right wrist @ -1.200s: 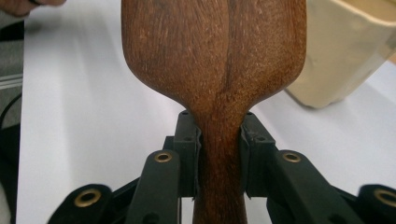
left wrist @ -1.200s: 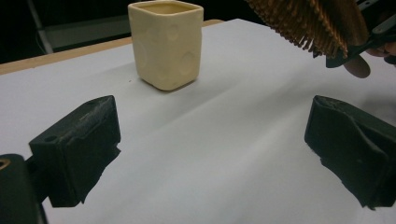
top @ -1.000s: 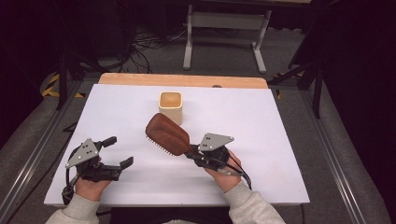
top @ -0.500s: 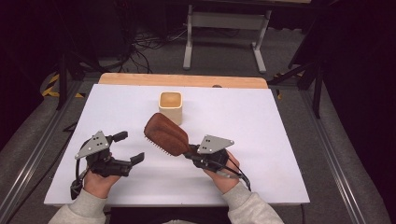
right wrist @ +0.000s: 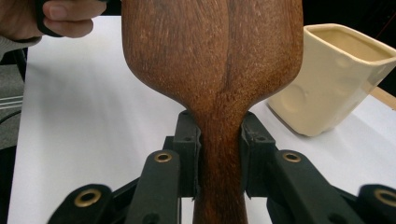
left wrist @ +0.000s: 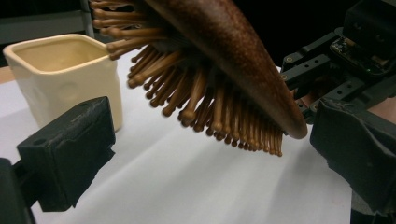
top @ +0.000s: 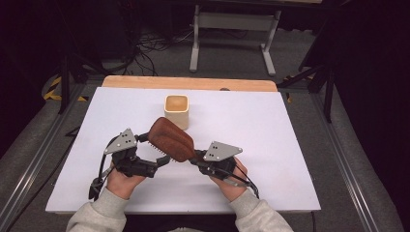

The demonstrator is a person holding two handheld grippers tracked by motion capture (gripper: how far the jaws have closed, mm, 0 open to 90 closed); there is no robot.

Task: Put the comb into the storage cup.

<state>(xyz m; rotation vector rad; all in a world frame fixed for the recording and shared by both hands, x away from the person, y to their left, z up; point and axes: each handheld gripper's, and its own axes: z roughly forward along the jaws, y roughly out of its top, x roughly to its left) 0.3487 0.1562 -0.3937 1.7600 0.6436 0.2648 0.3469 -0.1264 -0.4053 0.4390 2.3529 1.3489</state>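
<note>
A dark wooden hairbrush [top: 169, 140] hangs tilted above the white table, bristles toward the left. My right gripper [top: 196, 157] is shut on its handle; in the right gripper view both pads [right wrist: 187, 154] press the narrow neck of the brush [right wrist: 210, 56]. My left gripper [top: 154, 149] is open at the brush head. In the left gripper view its jaws stand wide around the bristle side of the brush [left wrist: 224, 42], with neither pad touching. A cream square cup [top: 176, 111] stands upright and empty just behind the brush.
A white board [top: 270, 125] covers the table, with a wooden strip [top: 193, 83] along its far edge. Past the table lie a dark floor, cables and a metal stand [top: 232, 29]. The cup [left wrist: 65, 70] is close behind the left jaw.
My left gripper has moved right and slightly up, from the table's left side to the brush head. The right gripper and brush have stayed in place.
</note>
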